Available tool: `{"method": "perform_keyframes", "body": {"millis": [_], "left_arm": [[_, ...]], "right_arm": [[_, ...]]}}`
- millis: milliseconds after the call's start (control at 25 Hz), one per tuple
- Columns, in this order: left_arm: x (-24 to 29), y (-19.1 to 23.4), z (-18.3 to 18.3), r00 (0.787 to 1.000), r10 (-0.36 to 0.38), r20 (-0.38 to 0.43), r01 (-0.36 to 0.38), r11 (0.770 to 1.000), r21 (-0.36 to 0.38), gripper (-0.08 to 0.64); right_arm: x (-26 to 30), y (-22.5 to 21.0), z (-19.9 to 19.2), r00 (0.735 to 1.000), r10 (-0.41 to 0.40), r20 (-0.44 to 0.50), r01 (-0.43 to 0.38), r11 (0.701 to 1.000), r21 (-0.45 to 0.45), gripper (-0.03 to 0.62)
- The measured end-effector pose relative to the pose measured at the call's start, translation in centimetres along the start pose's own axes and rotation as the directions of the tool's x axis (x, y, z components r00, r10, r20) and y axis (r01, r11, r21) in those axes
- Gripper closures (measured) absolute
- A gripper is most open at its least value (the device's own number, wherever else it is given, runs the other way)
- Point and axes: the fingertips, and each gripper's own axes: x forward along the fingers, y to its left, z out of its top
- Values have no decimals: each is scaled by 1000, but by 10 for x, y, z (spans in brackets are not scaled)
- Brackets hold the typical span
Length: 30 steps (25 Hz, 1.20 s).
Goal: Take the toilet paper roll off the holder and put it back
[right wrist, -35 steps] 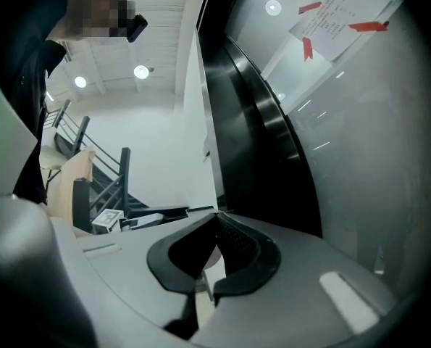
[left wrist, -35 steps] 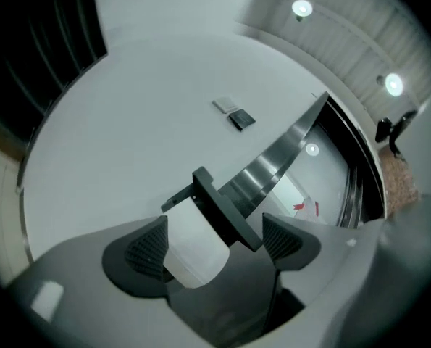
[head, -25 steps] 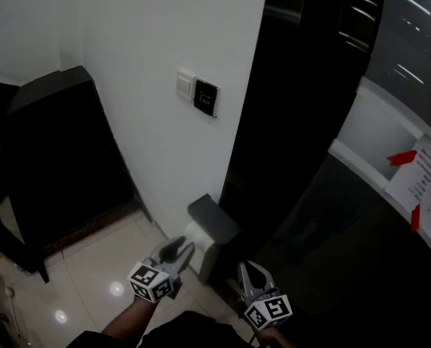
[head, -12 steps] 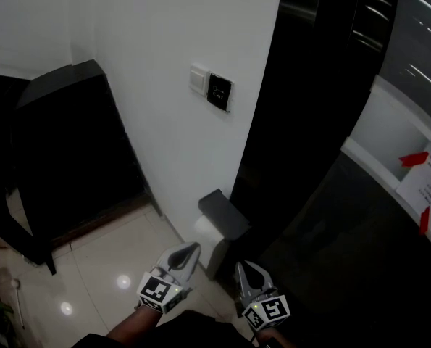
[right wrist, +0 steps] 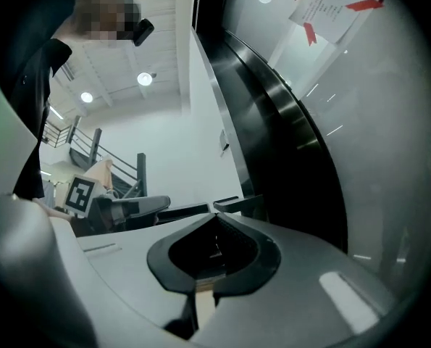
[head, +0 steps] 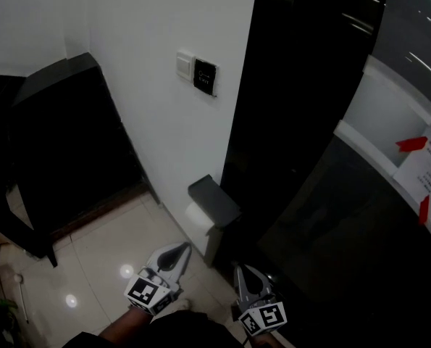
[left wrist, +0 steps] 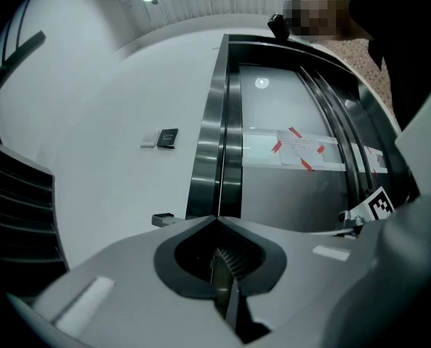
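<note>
Left gripper (head: 184, 248) now shut, off roll (head: 198, 220)

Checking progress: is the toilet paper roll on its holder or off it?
On it: the white toilet paper roll sits tucked under the dark holder.

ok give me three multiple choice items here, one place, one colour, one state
1. Where is the toilet paper roll? A in the holder B in a basket C on a chair
2. What colour is the tape on the notice? A blue B red C green
3. How are the left gripper's jaws? A wide open B shut on the roll C shut, empty
Answers: 1 A, the white roll sits under the holder's dark lid; 2 B, red strips at the paper's edges; 3 C, the tips meet with nothing between.
</note>
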Motion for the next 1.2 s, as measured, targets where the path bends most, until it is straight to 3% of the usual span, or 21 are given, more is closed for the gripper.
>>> {"method": "perform_keyframes", "body": {"millis": [200, 400, 560, 720, 1000, 1200], "left_arm": [[-30, -25, -15, 997, 59, -43, -58, 998, 22, 558], [-66, -25, -25, 994, 90, -61, -90, 996, -9, 558], [-96, -18, -20, 996, 82, -43, -84, 996, -41, 558], [-138, -8, -8, 999, 46, -2, -46, 997, -62, 558], [-231, 21, -9, 1000, 3, -28, -5, 996, -90, 558], [-272, 34, -12, 998, -14, -57, 8, 995, -104, 558]], "right_arm": [[-19, 26, -29, 998, 64, -27, -63, 998, 26, 578], [-28, 55, -43, 994, 99, -46, -97, 995, 40, 578], [-33, 81, -46, 995, 79, -60, -78, 997, 25, 578], [-36, 136, -55, 994, 80, -80, -81, 997, -1, 578], [-48, 231, -78, 996, 29, -82, -30, 999, -20, 578], [-60, 259, -70, 998, -35, -43, 34, 999, -32, 578]]}}
